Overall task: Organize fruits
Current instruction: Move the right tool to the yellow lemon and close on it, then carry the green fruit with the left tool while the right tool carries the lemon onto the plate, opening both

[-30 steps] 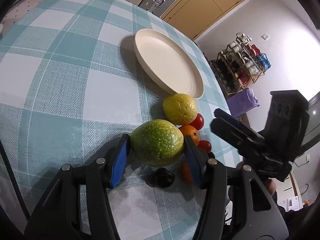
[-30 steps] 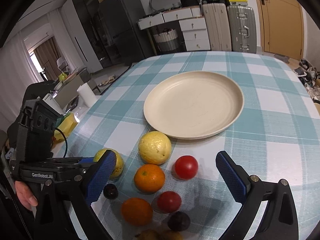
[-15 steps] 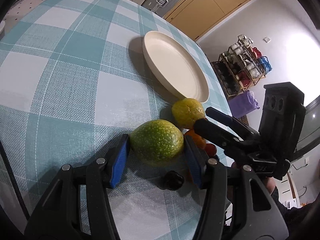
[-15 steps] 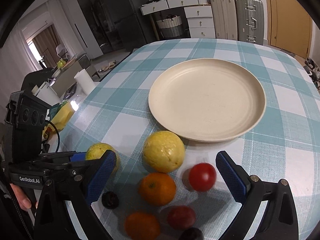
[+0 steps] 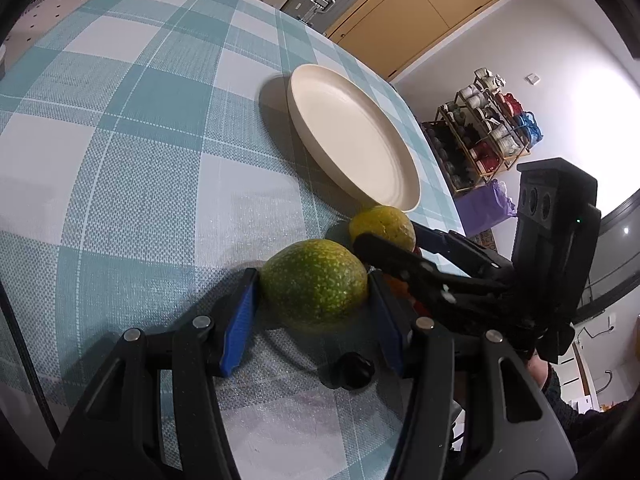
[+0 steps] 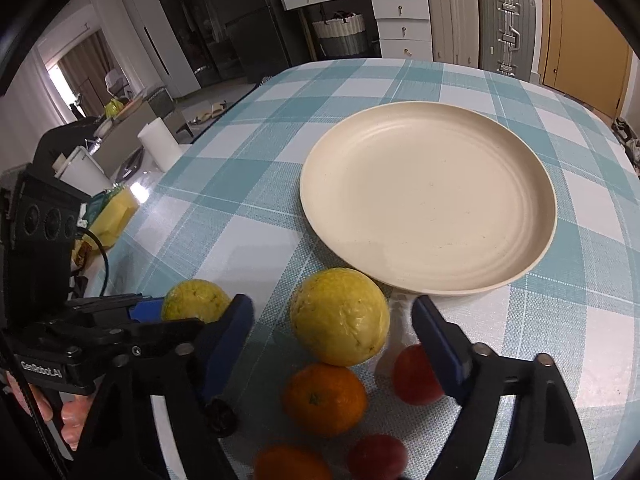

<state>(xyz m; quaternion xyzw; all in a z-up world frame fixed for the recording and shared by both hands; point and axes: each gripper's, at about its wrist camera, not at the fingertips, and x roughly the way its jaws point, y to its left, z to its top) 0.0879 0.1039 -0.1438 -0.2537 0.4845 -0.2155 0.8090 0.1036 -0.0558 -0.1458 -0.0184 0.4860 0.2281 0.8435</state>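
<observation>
My left gripper (image 5: 312, 300) is shut on a green speckled fruit (image 5: 314, 284), its blue pads against both sides. That fruit (image 6: 196, 306) also shows at the left of the right wrist view, inside the left gripper (image 6: 160, 312). My right gripper (image 6: 332, 304) straddles a yellow round fruit (image 6: 340, 320) on the checked cloth. Its jaws are closing, with small gaps still between the pads and the fruit. The cream plate (image 6: 428, 200) lies bare just beyond. The right gripper (image 5: 400, 244) reaches in beside the yellow fruit (image 5: 380, 224) in the left wrist view.
Near the right gripper lie an orange (image 6: 324, 398), a red tomato (image 6: 414, 376), a second orange (image 6: 292, 462), another red fruit (image 6: 376, 456) and a small dark fruit (image 6: 220, 416). The table's edge runs along the left, with a paper roll (image 6: 160, 148) beyond it.
My right gripper has moved forward and down until the yellow fruit sits between its fingers, and its jaws have narrowed. The left gripper has kept still with the green fruit.
</observation>
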